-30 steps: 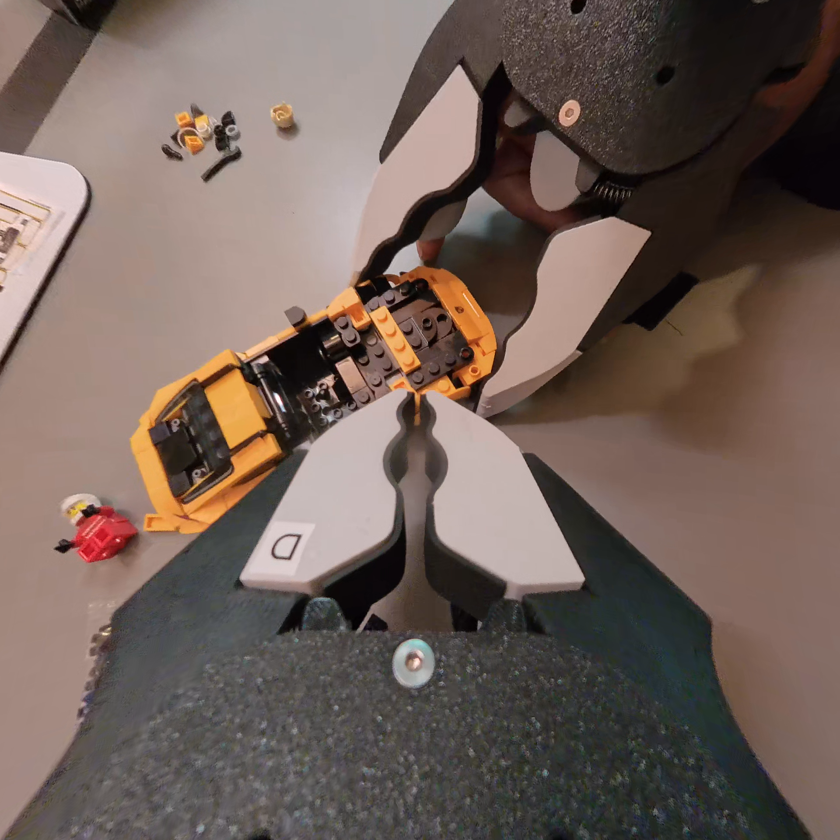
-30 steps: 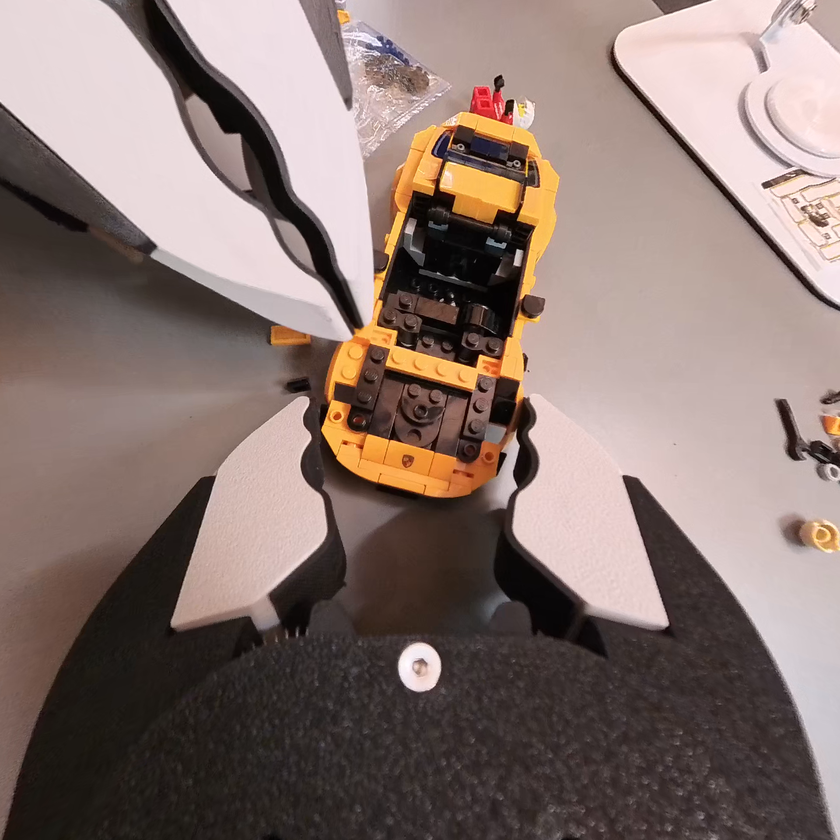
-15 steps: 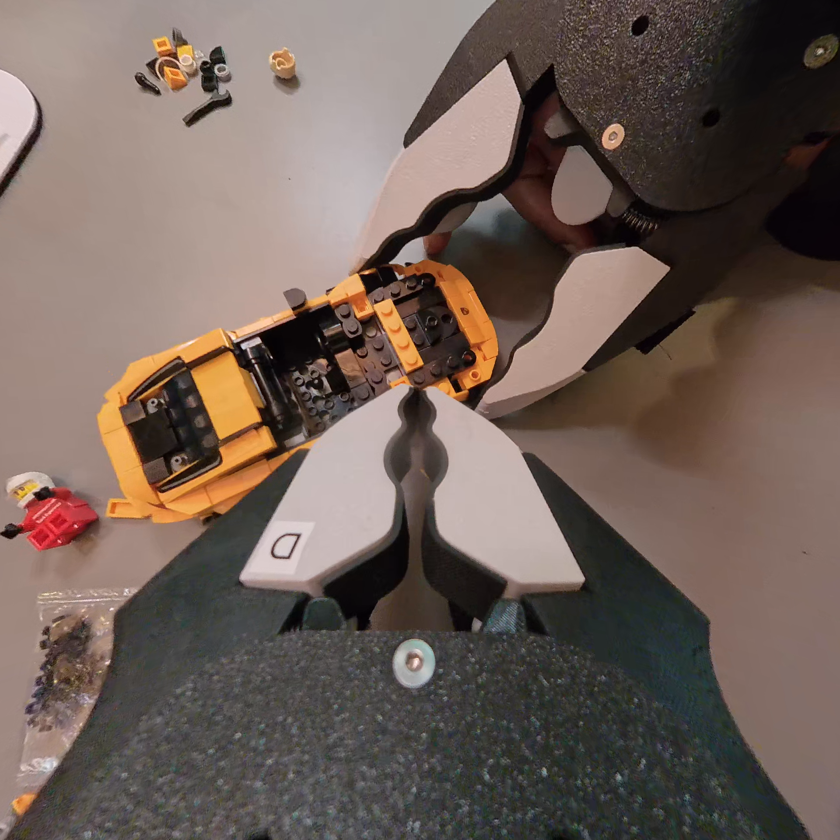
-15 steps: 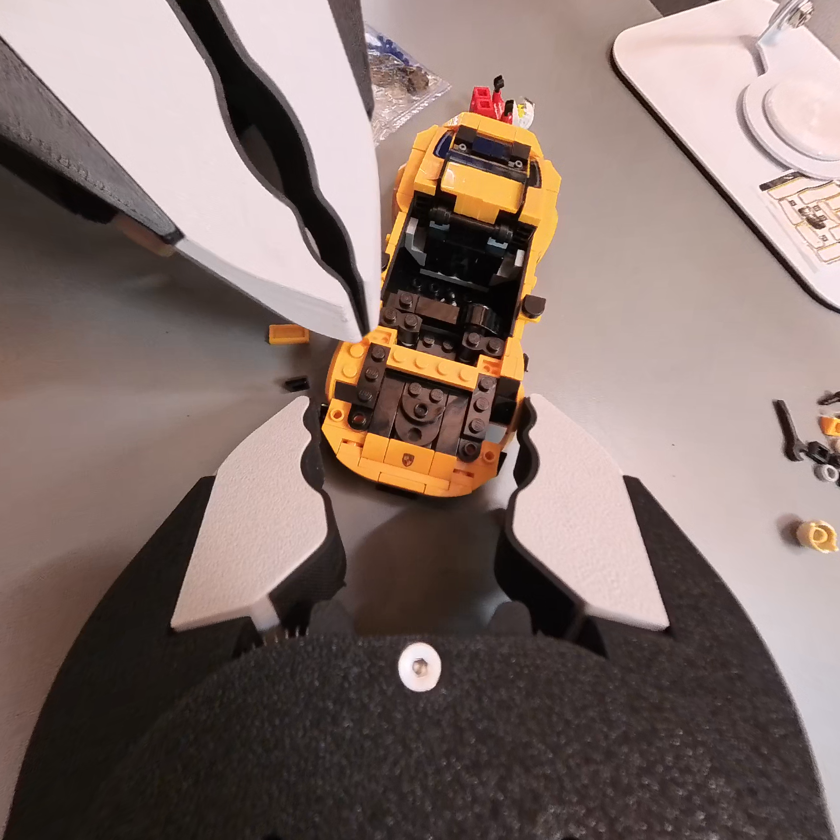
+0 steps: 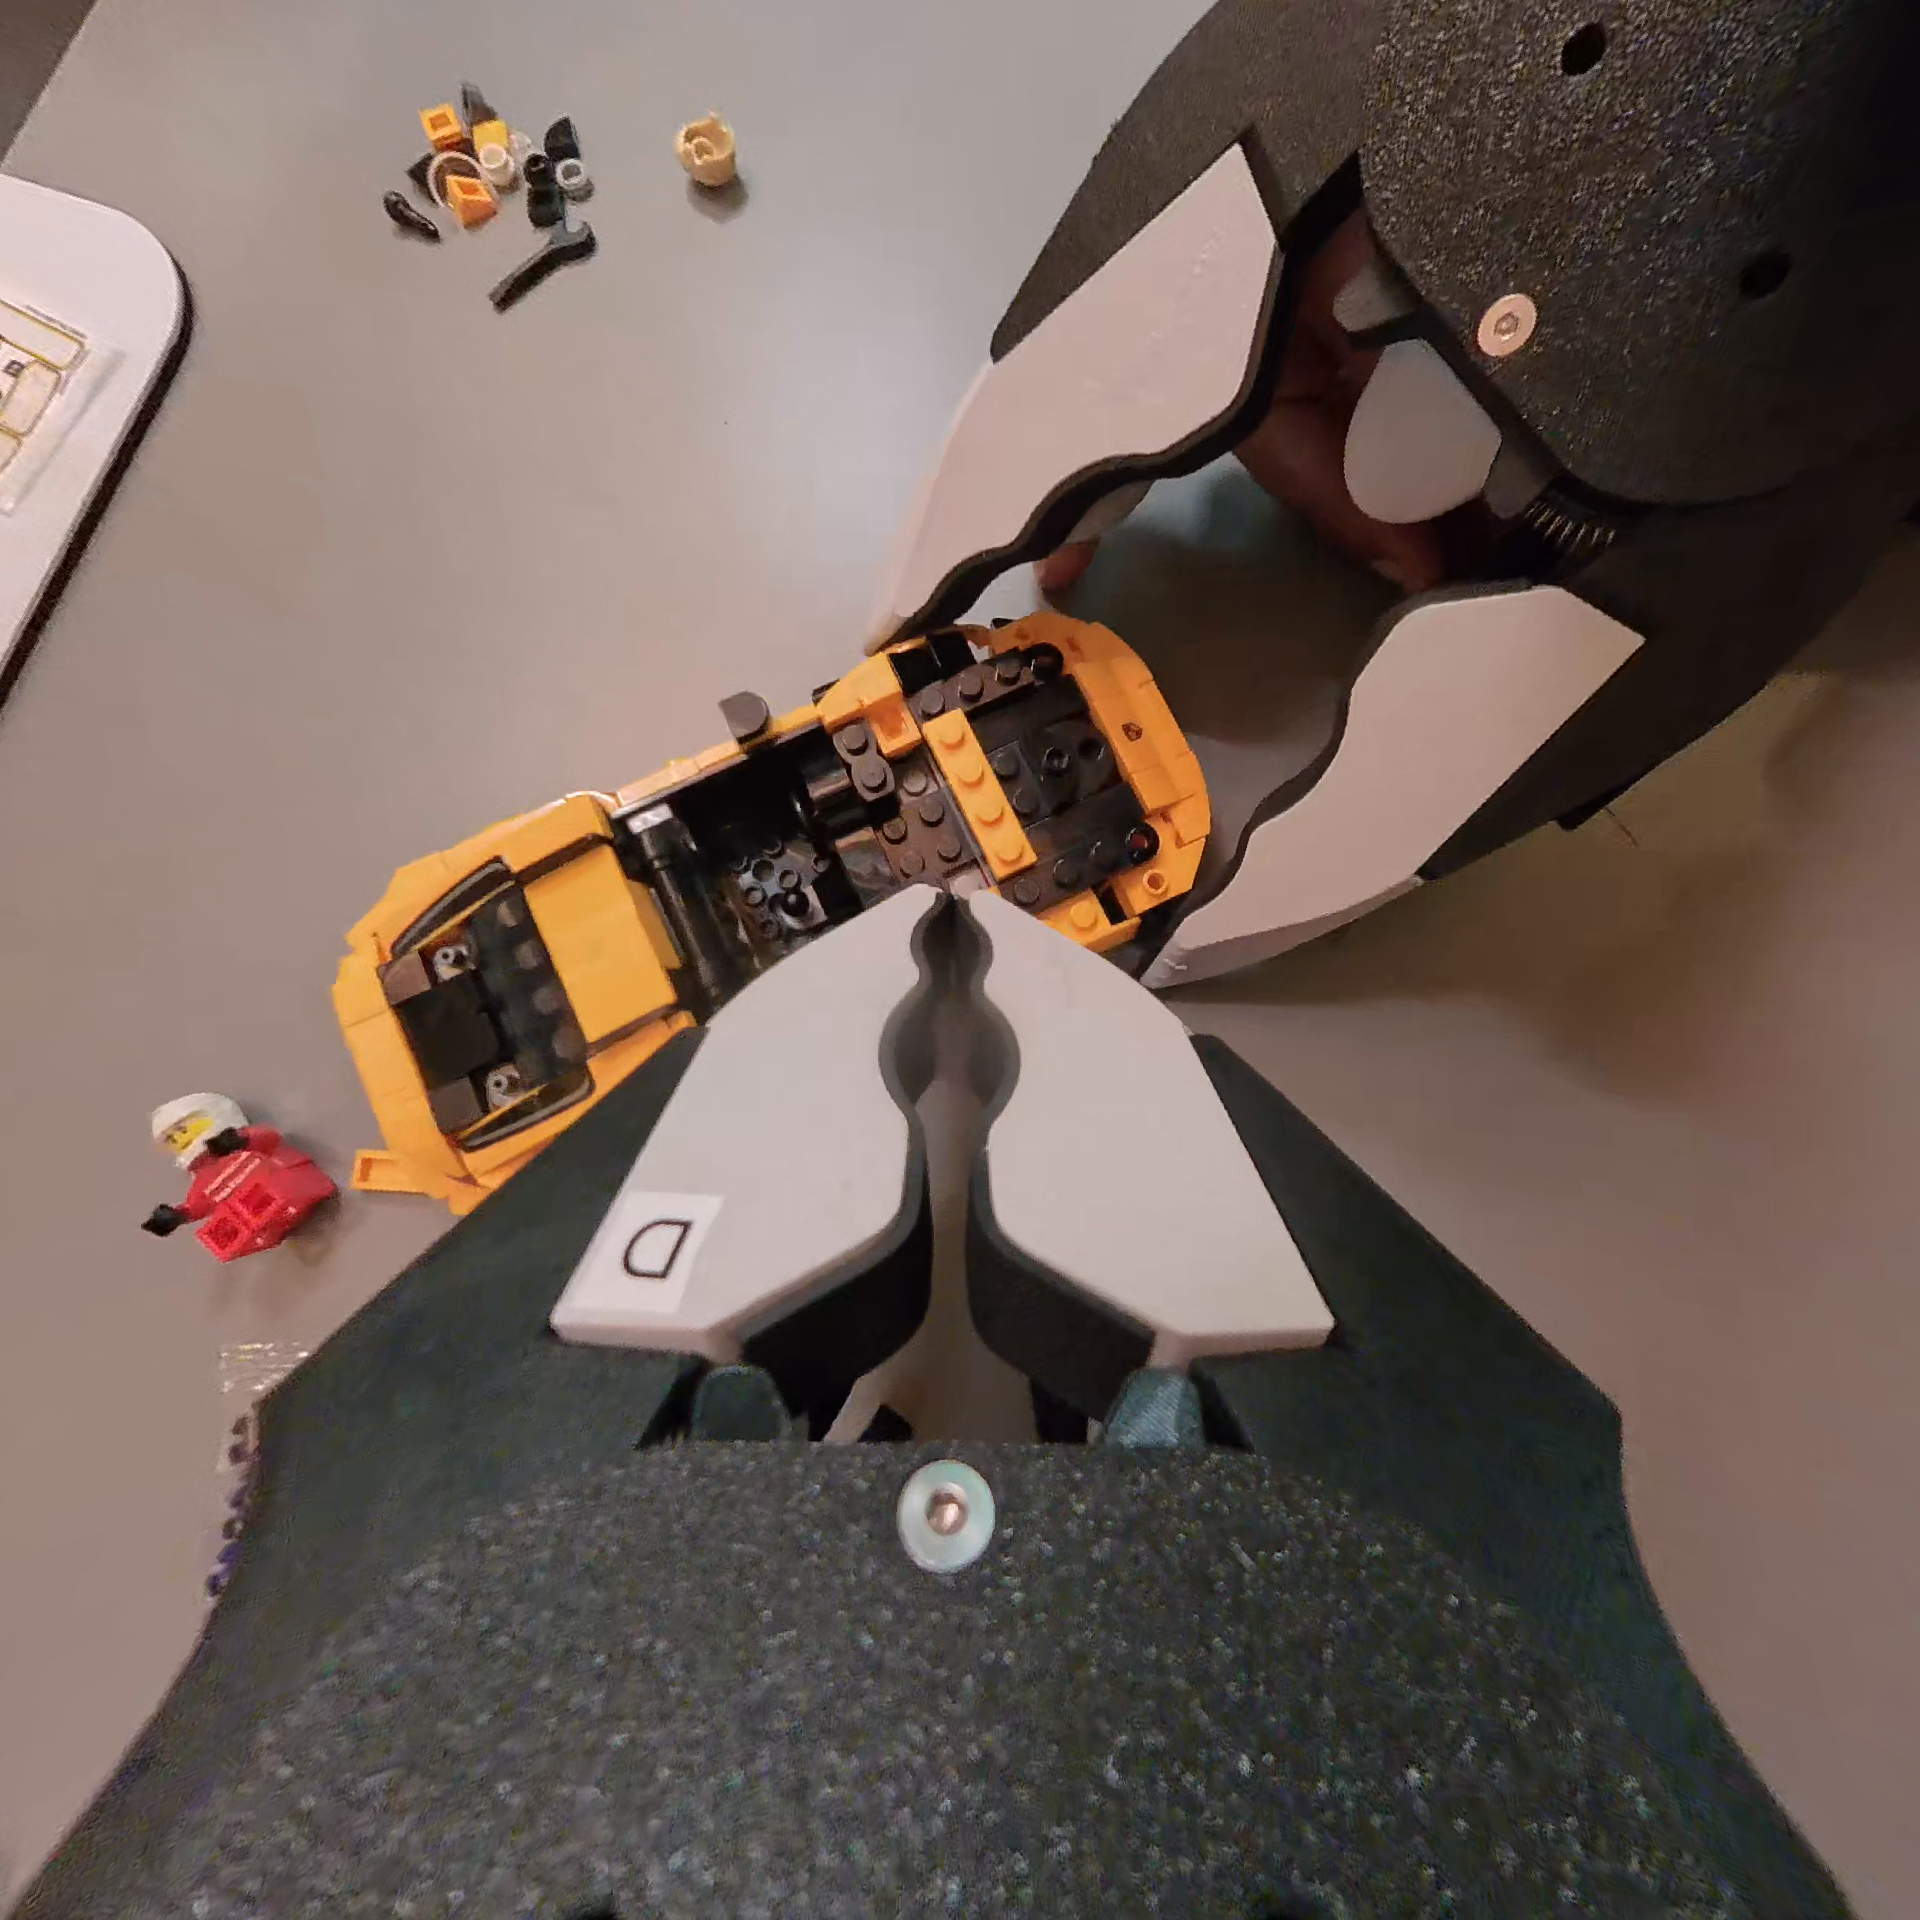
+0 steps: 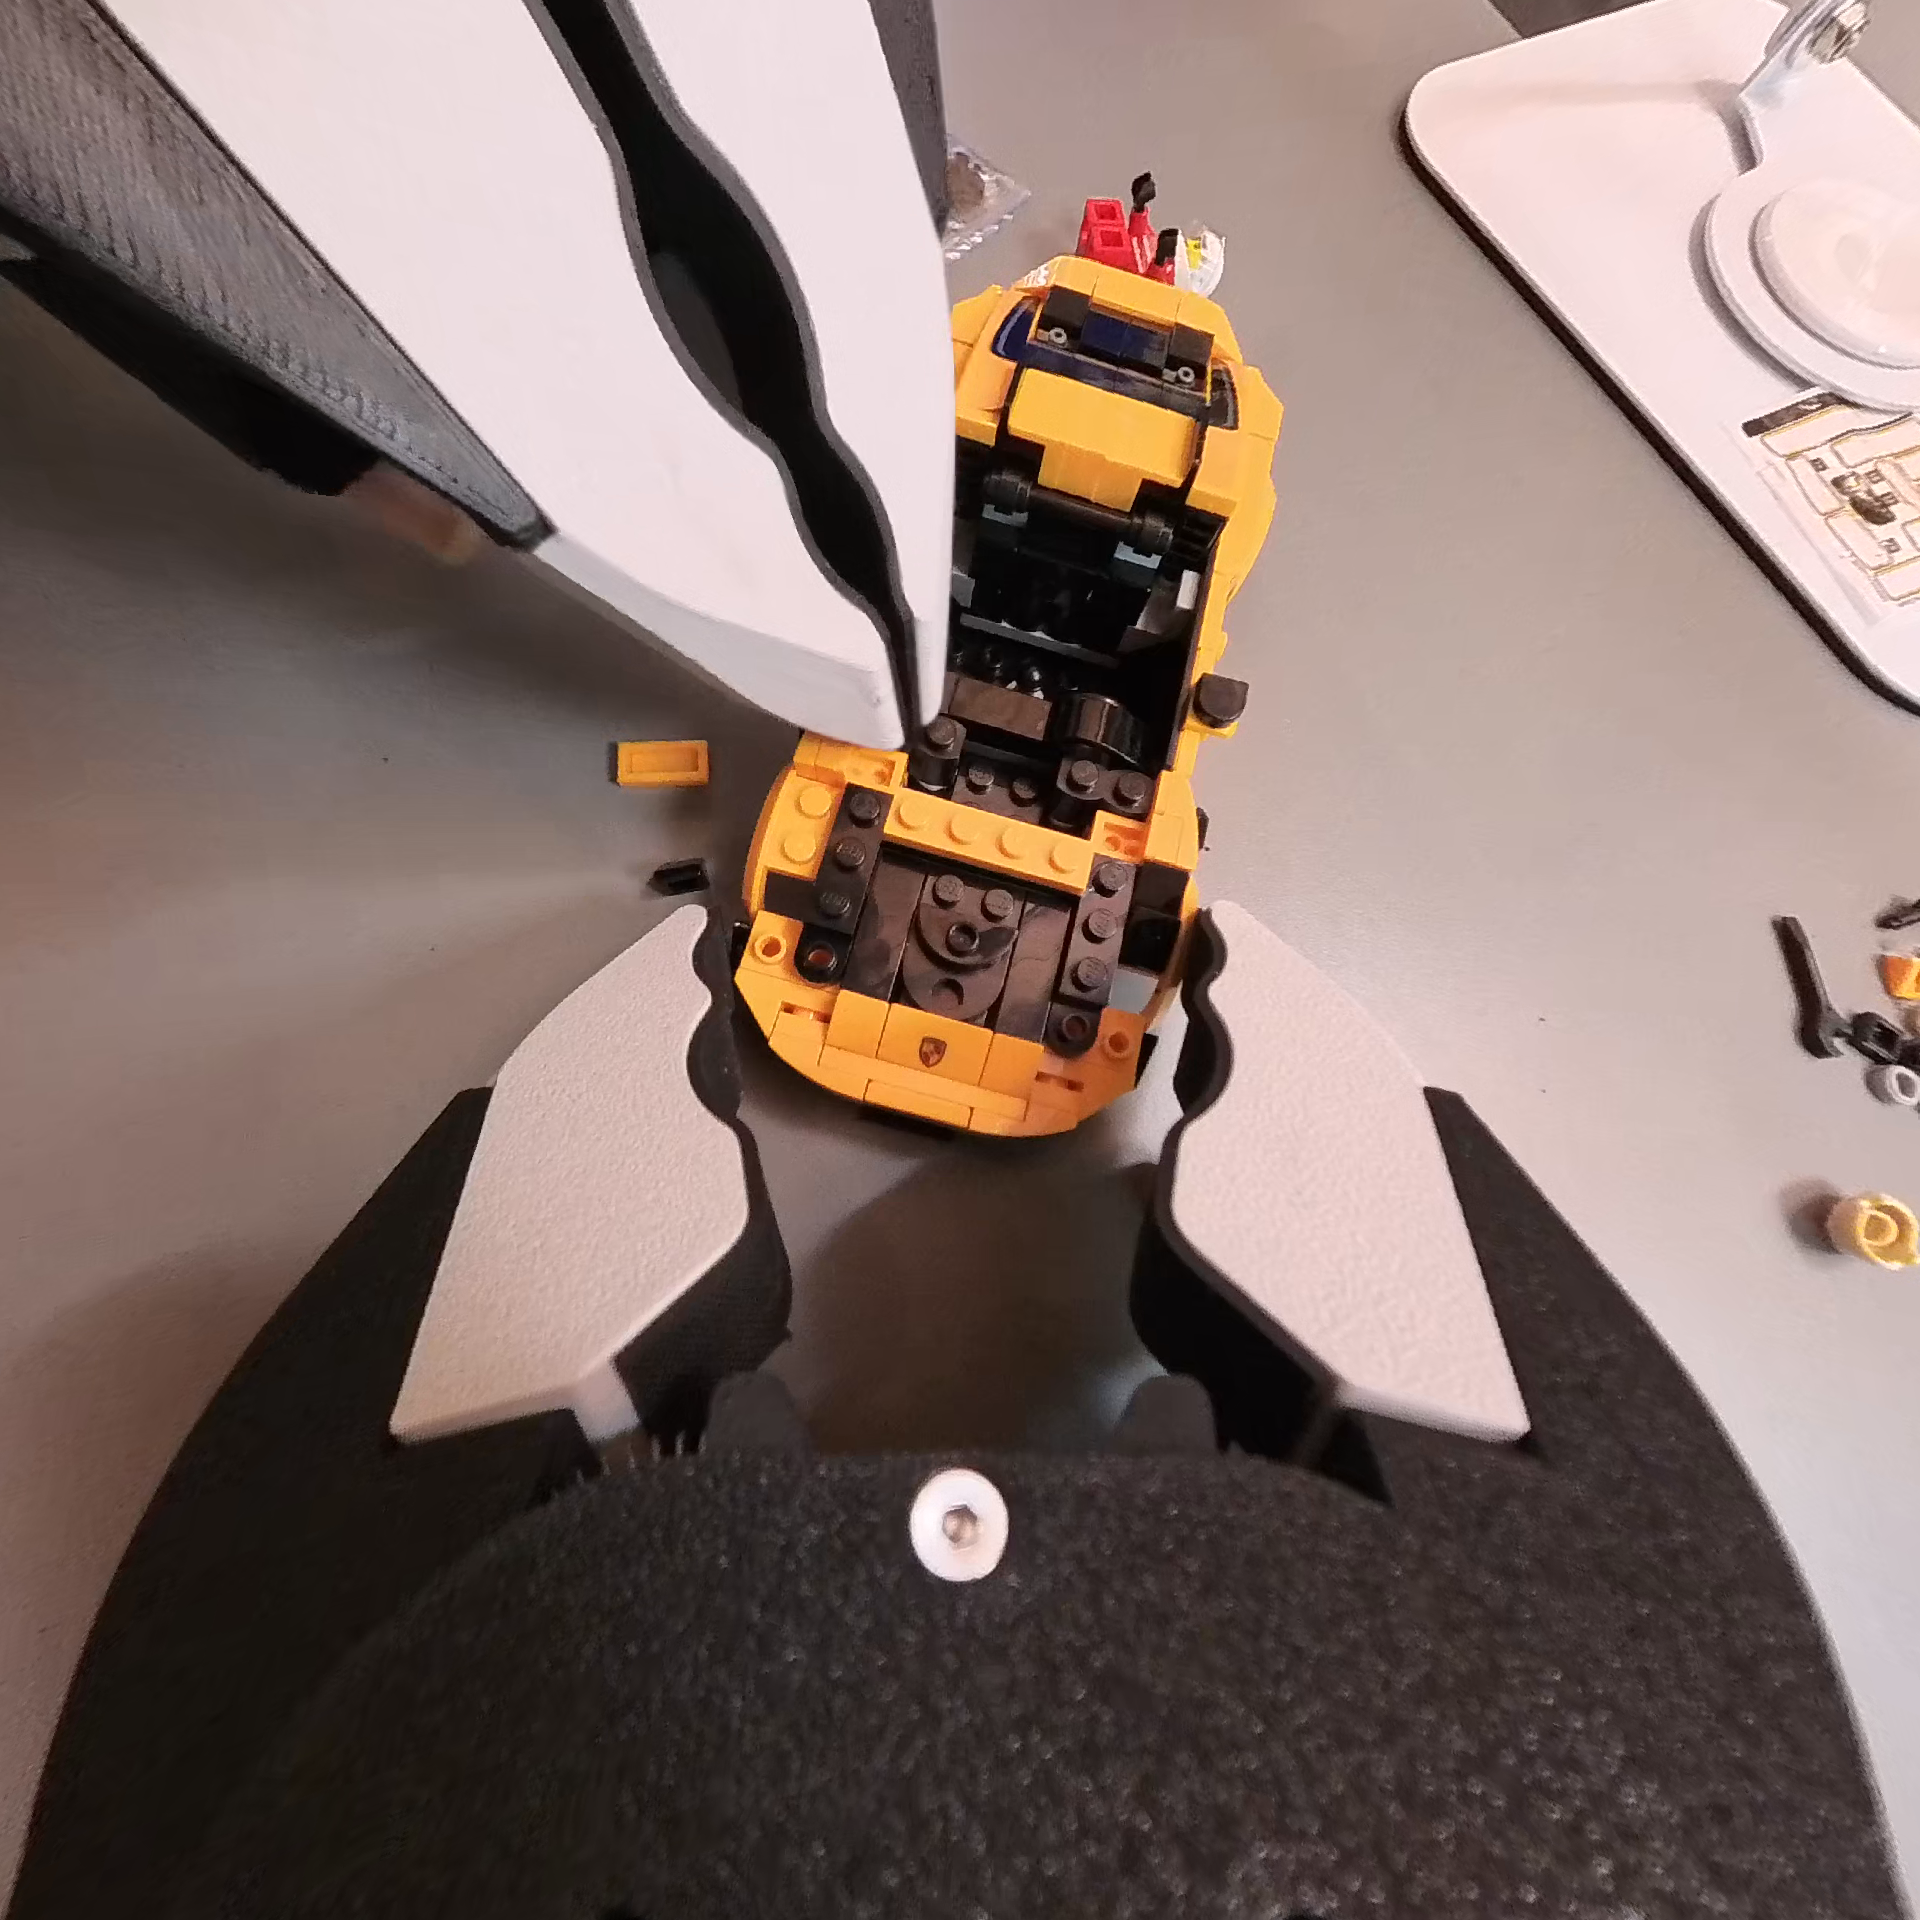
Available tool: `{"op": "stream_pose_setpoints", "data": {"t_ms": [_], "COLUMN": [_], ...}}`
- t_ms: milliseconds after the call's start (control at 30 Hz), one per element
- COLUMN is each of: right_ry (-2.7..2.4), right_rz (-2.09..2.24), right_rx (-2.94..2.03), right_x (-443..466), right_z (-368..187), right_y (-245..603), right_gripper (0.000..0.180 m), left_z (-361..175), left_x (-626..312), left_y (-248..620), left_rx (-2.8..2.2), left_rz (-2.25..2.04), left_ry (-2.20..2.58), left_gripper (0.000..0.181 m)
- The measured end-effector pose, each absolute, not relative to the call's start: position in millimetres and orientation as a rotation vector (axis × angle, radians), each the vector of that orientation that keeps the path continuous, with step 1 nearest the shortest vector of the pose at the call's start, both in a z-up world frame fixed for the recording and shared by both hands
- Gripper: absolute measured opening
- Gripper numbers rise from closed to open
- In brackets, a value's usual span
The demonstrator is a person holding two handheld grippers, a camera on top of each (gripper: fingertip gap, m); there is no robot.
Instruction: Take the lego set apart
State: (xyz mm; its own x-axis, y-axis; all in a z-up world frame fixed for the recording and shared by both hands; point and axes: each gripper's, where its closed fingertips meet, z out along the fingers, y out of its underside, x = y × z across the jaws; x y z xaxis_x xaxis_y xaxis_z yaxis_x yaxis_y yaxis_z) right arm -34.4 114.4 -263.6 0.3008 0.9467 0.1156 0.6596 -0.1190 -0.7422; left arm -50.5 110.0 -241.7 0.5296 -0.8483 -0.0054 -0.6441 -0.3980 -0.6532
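On the grey table point(image 5: 623, 499), in the left wrist view, the yellow and black lego car point(image 5: 769, 894) lies roofless. The left gripper point(image 5: 951, 902) has its tips pressed nearly together at a black piece on the car's edge; whether it grips is unclear. One finger carries a lettered white sticker point(image 5: 649, 1250). In the right wrist view, the right gripper point(image 6: 951, 935) stands wide, flanking the car's nose, which bears a small crest emblem point(image 6: 932, 1049).

Glossy plastic lego car point(image 6: 997, 831); matt table point(image 5: 520, 540); tongs' point(image 6: 951, 966) bodies grainy (speckled black).
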Motion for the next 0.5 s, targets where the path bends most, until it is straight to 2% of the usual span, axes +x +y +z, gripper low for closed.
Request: {"op": "stream_pose_setpoints", "data": {"t_ms": [500], "right_ry": [-1.434], "right_rz": [0.511], "right_rx": [-1.859], "right_x": [-34.5], "right_z": [-263.5], "right_y": [114.4], "right_gripper": [0.083], "left_z": [-245.3], "left_x": [-51.2], "left_y": [109.6], "left_rx": [-2.314], "left_rz": [-0.493], "left_ry": [1.157], "left_gripper": [0.002]}}
